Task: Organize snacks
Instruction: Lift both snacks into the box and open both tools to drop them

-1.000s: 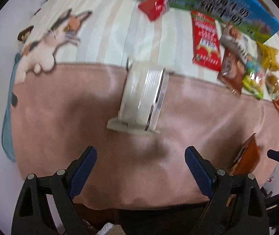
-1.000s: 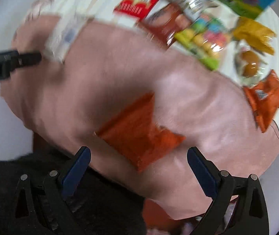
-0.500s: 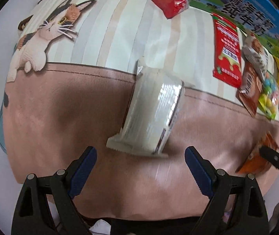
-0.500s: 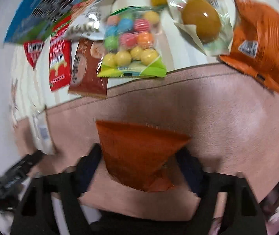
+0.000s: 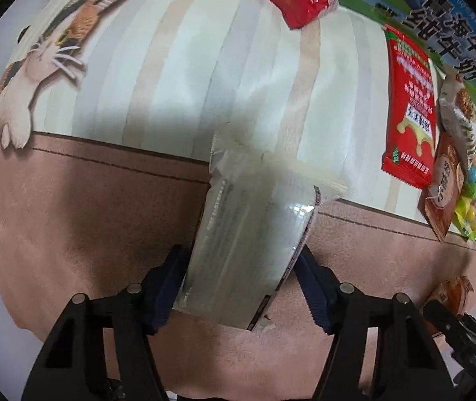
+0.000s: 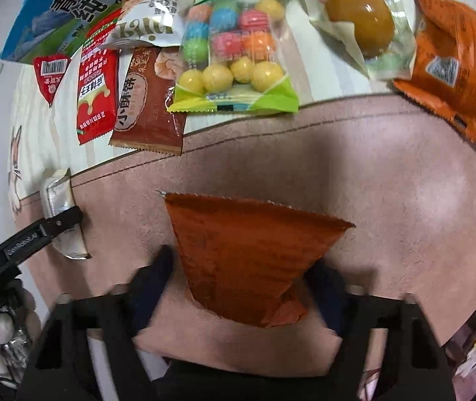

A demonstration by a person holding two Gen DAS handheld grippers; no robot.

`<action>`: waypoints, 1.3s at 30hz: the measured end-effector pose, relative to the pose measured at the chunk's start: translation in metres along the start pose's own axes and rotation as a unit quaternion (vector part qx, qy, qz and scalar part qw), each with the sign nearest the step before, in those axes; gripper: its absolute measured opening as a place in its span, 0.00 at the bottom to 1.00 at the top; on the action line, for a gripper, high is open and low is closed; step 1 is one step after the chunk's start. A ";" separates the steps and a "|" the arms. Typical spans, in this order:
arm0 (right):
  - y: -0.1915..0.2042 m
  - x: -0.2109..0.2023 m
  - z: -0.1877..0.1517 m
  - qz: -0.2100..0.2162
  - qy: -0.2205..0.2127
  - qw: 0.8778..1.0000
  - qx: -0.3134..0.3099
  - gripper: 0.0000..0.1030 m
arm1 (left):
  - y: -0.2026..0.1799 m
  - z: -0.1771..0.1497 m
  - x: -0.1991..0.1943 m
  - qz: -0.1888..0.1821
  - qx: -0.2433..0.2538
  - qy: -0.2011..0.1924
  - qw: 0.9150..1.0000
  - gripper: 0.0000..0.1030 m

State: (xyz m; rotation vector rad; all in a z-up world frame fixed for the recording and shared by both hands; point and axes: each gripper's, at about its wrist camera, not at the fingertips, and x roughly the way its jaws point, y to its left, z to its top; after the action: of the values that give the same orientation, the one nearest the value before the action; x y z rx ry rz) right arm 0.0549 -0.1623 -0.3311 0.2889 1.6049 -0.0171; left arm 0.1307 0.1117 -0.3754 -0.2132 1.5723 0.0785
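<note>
The silvery-white snack pack (image 5: 248, 234) lies on the pink band of the cat-print mat (image 5: 87, 220), its far end crossing the seam onto the striped part. The left tongs (image 5: 241, 284) point straight down over it; their jaws have just been closing and now press the pack's near end from both sides, at about 6 o'clock in the left wrist view. In the right wrist view the same pack (image 6: 60, 214) sits at 9 o'clock with the left tongs across it.

The orange-brown snack bag (image 6: 248, 260) lies on the pink band too, at 6 o'clock. The right tongs (image 6: 241, 290) have just been closing on it, and their blurred pads meet its narrow near end on either side.

Farther out, from 10 to 2 o'clock in that view, lie a red sachet (image 6: 97, 90), a brown packet (image 6: 151, 103), a bag of coloured candy balls (image 6: 234, 56), a packed egg (image 6: 359, 20) and an orange pouch (image 6: 455, 73).
</note>
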 end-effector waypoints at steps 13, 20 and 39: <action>0.014 -0.026 0.017 0.047 -0.016 0.999 -0.010 0.46 | -0.024 -0.048 -0.020 -0.031 -0.004 0.000 1.000 0.58; 0.040 -0.101 0.042 0.102 -0.048 0.992 -0.051 0.46 | -0.058 -0.023 -0.106 -0.101 0.024 -0.063 0.993 0.58; 0.118 -0.230 0.244 0.094 -0.150 0.978 -0.112 0.46 | -0.119 0.207 -0.203 -0.131 0.053 -0.078 0.987 0.58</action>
State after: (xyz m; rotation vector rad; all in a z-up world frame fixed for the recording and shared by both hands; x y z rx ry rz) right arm 0.3235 -0.1338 -0.1000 0.2478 1.2603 0.2527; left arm 0.3560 0.0502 -0.1660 -0.3207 1.3772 -0.1899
